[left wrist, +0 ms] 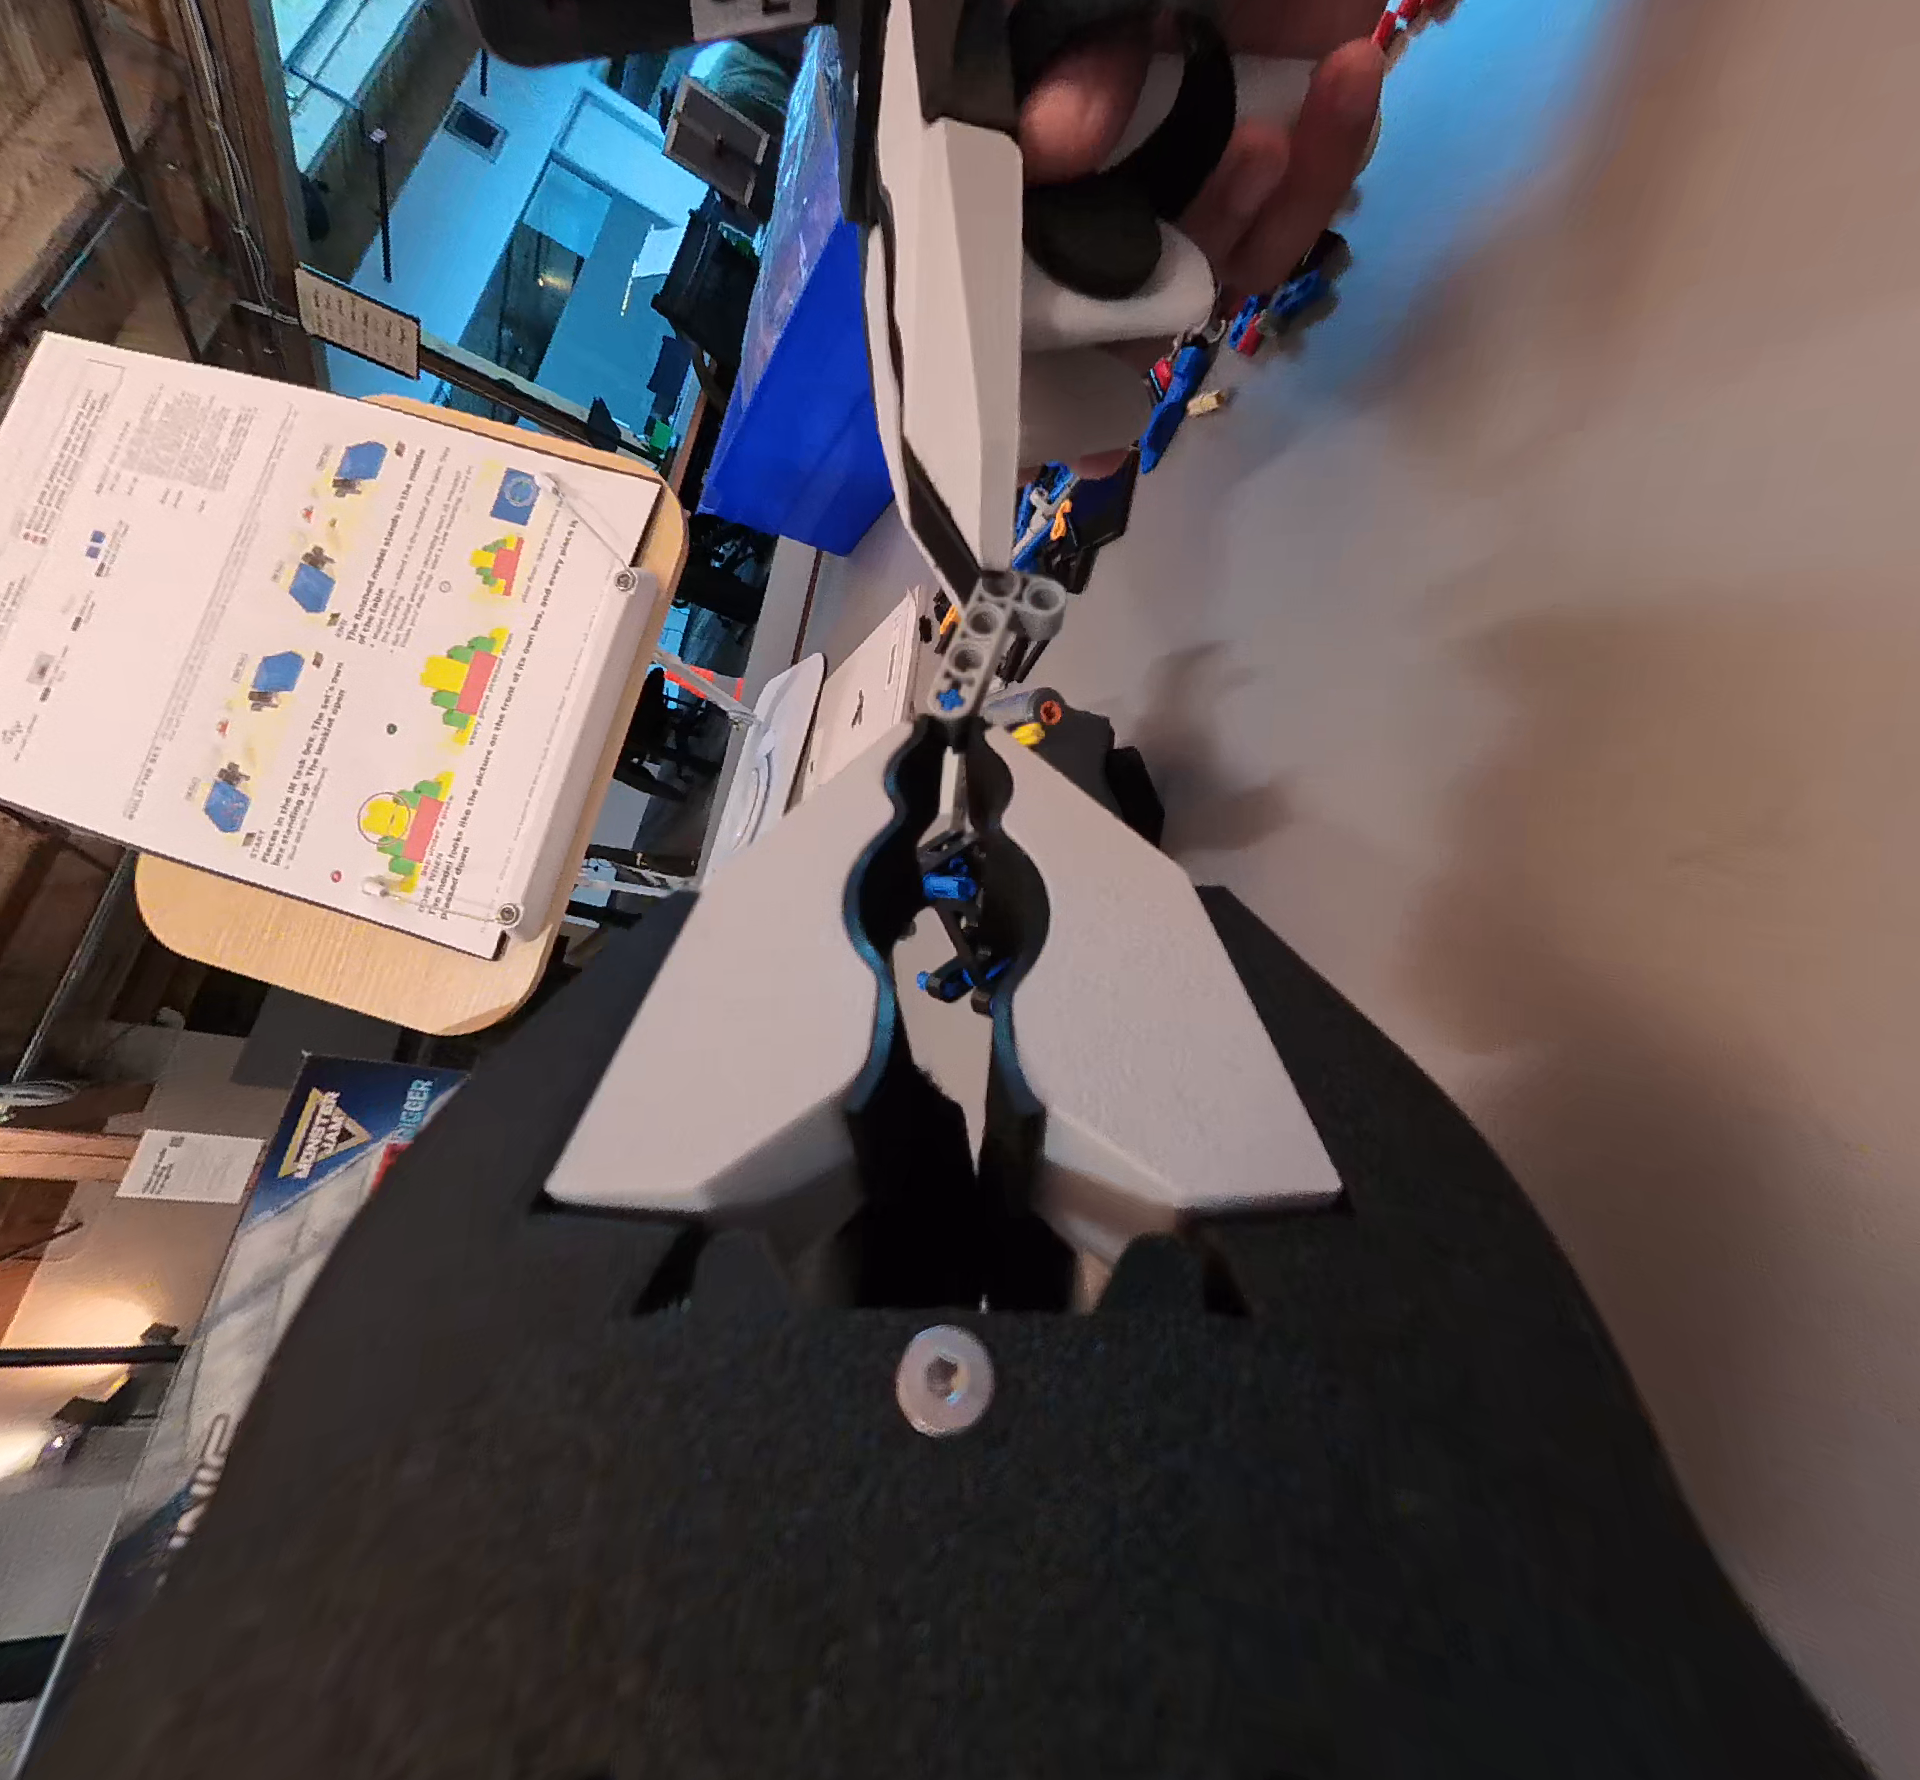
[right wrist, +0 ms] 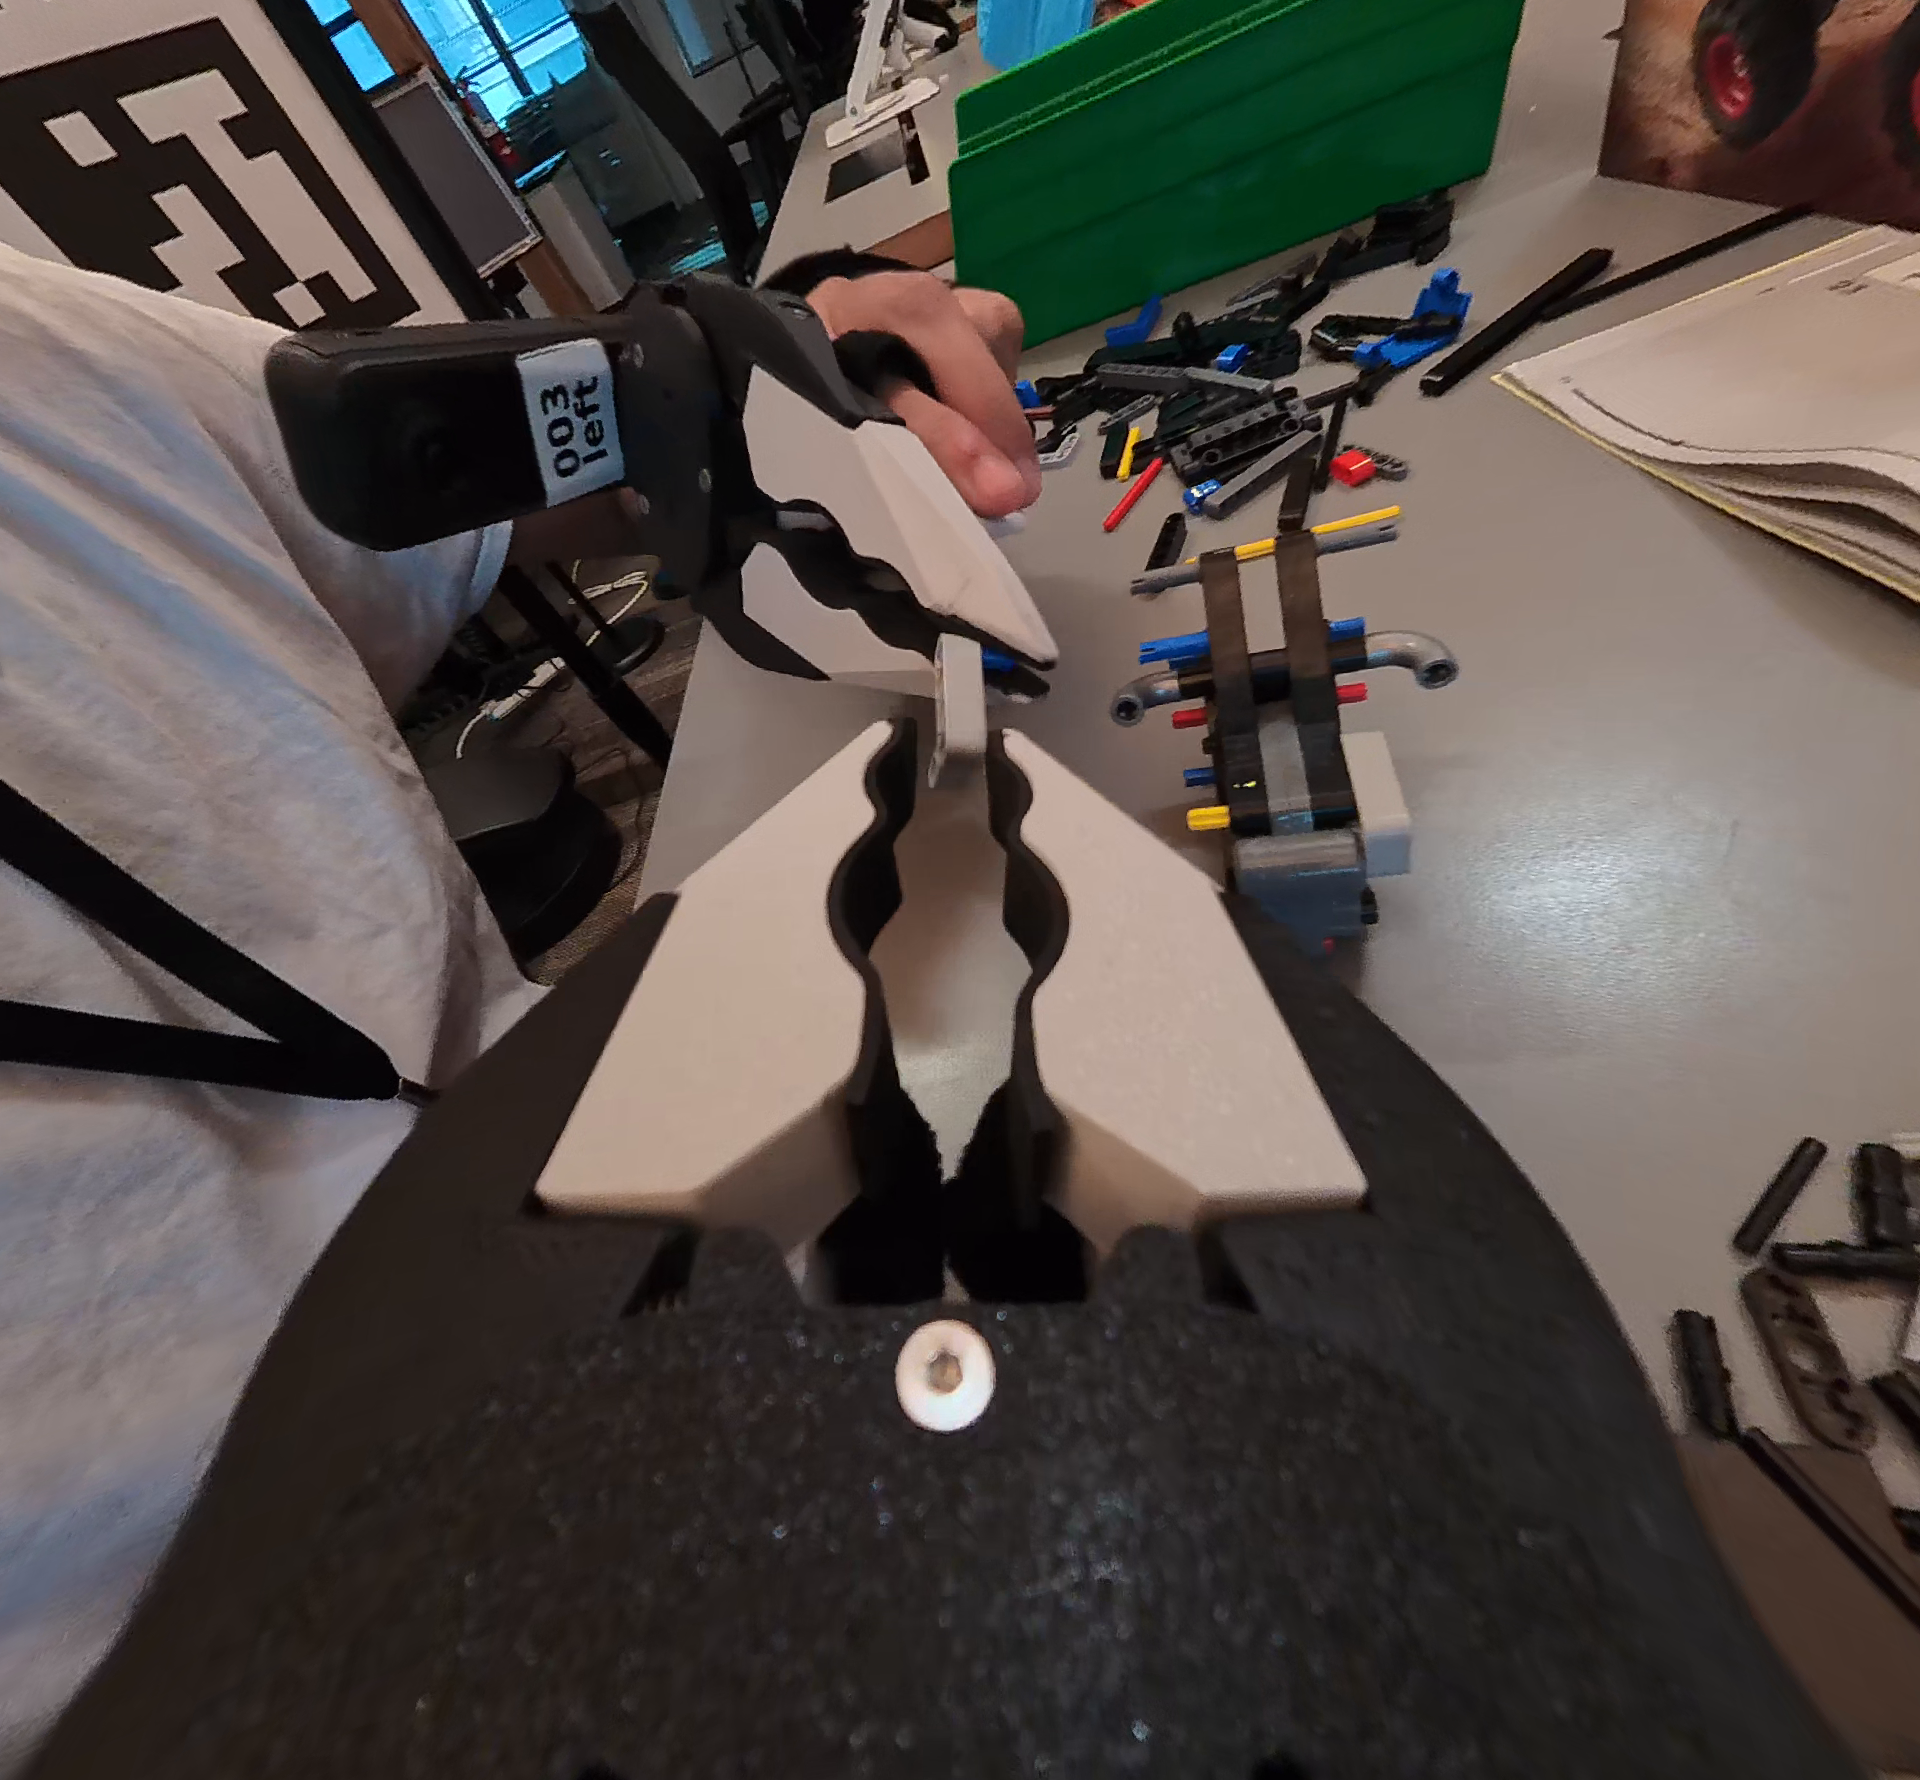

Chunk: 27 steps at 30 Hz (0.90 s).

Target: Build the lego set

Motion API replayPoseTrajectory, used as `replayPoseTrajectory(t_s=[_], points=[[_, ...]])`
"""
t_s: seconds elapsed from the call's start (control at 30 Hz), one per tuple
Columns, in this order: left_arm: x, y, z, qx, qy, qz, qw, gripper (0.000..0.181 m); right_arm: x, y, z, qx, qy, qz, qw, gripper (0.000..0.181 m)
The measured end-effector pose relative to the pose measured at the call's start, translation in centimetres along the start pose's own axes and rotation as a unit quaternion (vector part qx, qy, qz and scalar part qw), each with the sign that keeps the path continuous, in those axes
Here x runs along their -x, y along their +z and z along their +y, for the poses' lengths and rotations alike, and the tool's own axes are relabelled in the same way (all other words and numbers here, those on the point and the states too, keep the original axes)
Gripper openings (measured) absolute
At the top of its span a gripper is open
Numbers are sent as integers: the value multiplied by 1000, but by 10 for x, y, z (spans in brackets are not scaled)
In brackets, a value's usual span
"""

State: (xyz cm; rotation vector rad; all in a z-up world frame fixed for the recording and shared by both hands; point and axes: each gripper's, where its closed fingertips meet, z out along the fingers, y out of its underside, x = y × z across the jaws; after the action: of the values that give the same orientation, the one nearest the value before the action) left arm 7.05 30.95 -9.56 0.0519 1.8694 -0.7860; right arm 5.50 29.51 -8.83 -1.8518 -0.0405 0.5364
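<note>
Both grippers are meeting tip to tip above the grey table (right wrist: 1558,951), near its edge. The left gripper (left wrist: 951,743) is pinching nearly shut on a small black and blue lego assembly (left wrist: 951,899); most of that piece is sitting hidden between the wavy inner faces of the fingers, so its shape is hard to make out. A grey beam with holes (left wrist: 982,629) is sticking out past the left fingertips, and the right gripper (left wrist: 987,572) is coming in from above with its tips closed on the beam's far end. From the right wrist view the right gripper (right wrist: 961,743) is clamping narrowly on the same grey beam (right wrist: 958,707), seen edge-on here, holes not visible; the left gripper (right wrist: 1023,655) is gripping the other end, and only a sliver of blue is showing under its tips. A hand (right wrist: 935,380) is holding the left gripper, partly cut off by the tool body. The partly built lego chassis (right wrist: 1283,722) is lying on the table just right of the grippers, apart from them. A pile of loose pieces (right wrist: 1226,400) is lying beyond it, in front of a green bin (right wrist: 1226,151). An open booklet (right wrist: 1745,411) is cut off at the right edge. Black pieces (right wrist: 1808,1315) at lower right are blurred. The left wrist view is rolled sideways, with the table blurred; a printed sheet on a stand (left wrist: 312,629) is showing at left.
</note>
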Motion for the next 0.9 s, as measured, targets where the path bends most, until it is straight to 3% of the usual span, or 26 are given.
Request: replayPoseTrajectory(t_s=[0.43, 0.6, 0.67, 0.9], points=[[-10, 6, 4, 18, 1, 2, 1000, 2, -7, 3, 11, 35, -16, 31, 999, 8], [-4, 5, 6, 24, 10, -18, 999, 2, -7, 6, 19, 55, -20, 34, 998, 20], [-5, 6, 7, 22, 1, -11, 1000, 2, -9, 5, 16, 47, -24, 41, 998, 11], [-14, 9, 15, 37, 7, 12, 999, 6, -16, 5, 23, 72, -55, 67, 994, 7]])
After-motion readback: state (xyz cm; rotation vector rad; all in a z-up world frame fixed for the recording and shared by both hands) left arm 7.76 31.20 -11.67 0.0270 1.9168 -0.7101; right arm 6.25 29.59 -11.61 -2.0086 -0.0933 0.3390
